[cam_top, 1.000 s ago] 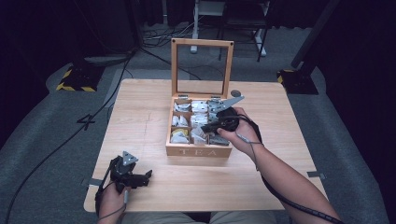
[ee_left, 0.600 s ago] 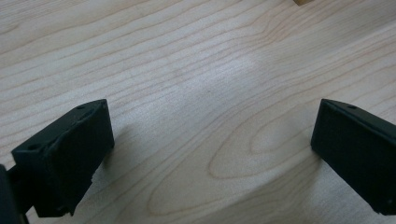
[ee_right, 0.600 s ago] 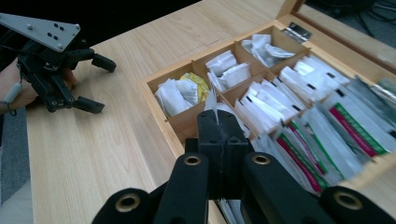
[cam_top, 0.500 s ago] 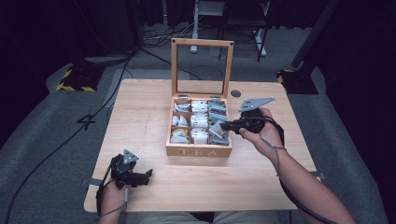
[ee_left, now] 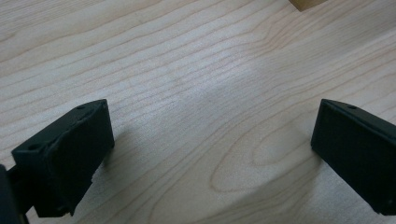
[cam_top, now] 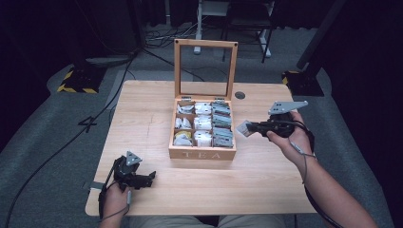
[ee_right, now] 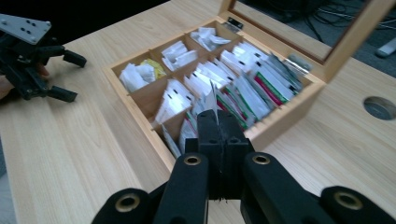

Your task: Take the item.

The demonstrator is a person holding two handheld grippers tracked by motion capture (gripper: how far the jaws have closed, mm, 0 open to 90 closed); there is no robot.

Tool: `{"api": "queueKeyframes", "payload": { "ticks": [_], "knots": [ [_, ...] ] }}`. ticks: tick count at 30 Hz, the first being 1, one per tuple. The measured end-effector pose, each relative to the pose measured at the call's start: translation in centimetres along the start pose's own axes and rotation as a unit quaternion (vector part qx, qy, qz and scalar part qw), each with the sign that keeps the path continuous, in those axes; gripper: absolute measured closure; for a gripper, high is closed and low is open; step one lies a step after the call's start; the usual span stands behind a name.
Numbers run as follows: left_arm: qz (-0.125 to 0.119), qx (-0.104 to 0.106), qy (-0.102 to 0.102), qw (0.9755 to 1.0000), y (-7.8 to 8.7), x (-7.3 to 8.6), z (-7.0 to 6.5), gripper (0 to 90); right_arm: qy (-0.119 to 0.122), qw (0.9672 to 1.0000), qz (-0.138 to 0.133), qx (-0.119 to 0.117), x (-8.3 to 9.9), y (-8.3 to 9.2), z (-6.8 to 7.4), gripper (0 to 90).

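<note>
Right gripper was clamped on a tea bag, held above the table just right of the open tea box. Left gripper sat near the front-left edge, jaws spread wide, nothing between them.

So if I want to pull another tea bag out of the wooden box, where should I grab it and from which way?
Pinch the top edge of one tea bag, coming straight down from above. The bags stand upright on edge, packed side by side in the tea box compartments, so their upper edges are the exposed part. The open lid stands at the back, so approach from the front or side.
</note>
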State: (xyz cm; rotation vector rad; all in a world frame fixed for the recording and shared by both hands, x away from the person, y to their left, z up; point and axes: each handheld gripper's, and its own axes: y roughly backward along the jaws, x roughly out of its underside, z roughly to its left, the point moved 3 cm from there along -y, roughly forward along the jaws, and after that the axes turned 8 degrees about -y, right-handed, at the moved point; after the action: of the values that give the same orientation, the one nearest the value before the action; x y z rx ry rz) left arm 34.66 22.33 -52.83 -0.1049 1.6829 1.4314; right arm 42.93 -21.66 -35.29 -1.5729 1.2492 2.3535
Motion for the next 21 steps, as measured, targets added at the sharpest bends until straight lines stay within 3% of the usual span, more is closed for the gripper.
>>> {"api": "queueKeyframes", "payload": {
  "ticks": [7,17,21],
  "knots": [
    [0.0,0.0,0.0,1.0,0.0,0.0,0.0,0.0,-0.014,0.9993,-0.003,0.035,1.1,1.9,-2.4,90.0],
    [0.0,-0.002,0.001,1.0,0.0,0.0,0.0,0.0,-0.037,0.9961,0.0,0.08,3.2,2.6,-6.2,90.0],
    [0.0,-0.003,0.002,1.0,0.0,0.1,0.0,0.0,-0.055,0.9949,-0.004,0.085,4.0,2.7,-7.6,90.0]
  ]
}}
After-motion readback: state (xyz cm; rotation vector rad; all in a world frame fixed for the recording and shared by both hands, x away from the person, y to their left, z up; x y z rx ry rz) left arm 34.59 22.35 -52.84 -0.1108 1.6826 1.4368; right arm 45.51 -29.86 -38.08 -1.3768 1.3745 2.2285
